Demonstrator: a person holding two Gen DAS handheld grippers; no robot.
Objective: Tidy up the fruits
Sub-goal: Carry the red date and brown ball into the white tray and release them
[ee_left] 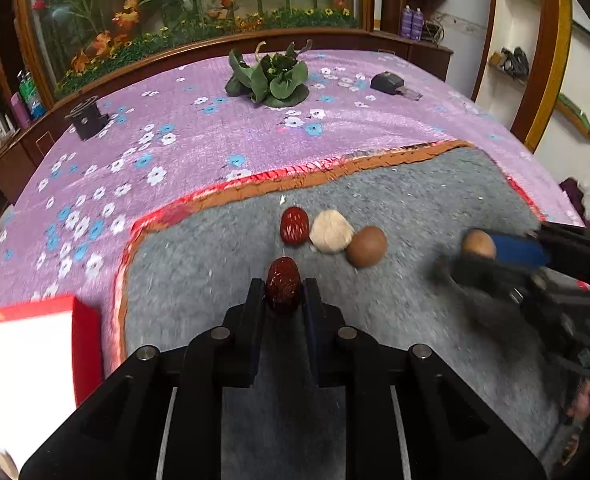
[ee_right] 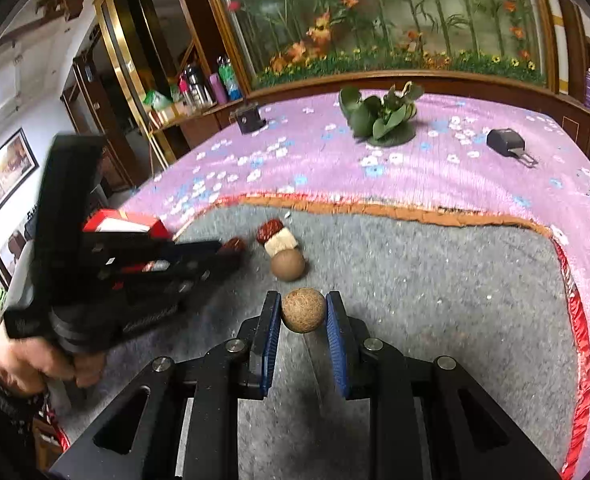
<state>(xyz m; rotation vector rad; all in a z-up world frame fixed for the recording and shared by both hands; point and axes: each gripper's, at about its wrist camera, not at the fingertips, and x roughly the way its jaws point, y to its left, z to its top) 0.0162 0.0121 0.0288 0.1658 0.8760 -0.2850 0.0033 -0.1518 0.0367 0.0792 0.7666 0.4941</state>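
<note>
My left gripper [ee_left: 283, 290] is shut on a dark red date [ee_left: 282, 290] just above the grey mat [ee_left: 395, 200]. Ahead of it lie a second red date [ee_left: 294, 225], a pale white fruit [ee_left: 331, 232] and a brown round fruit [ee_left: 367, 246], touching in a row. My right gripper [ee_right: 303, 309] is shut on a tan round fruit [ee_right: 303, 310]; it also shows in the left wrist view [ee_left: 478, 243]. In the right wrist view the row shows as date [ee_right: 269, 229], white fruit [ee_right: 281, 241] and brown fruit [ee_right: 288, 265], with the left gripper [ee_right: 231, 246] at left.
A red and white box [ee_left: 35, 344] stands at the mat's left edge. On the purple flowered cloth [ee_left: 175, 128] at the back are a green leafy plant [ee_left: 273, 80], a black cylinder [ee_left: 87, 118] and a black key fob [ee_left: 389, 82]. Wooden ledges ring the table.
</note>
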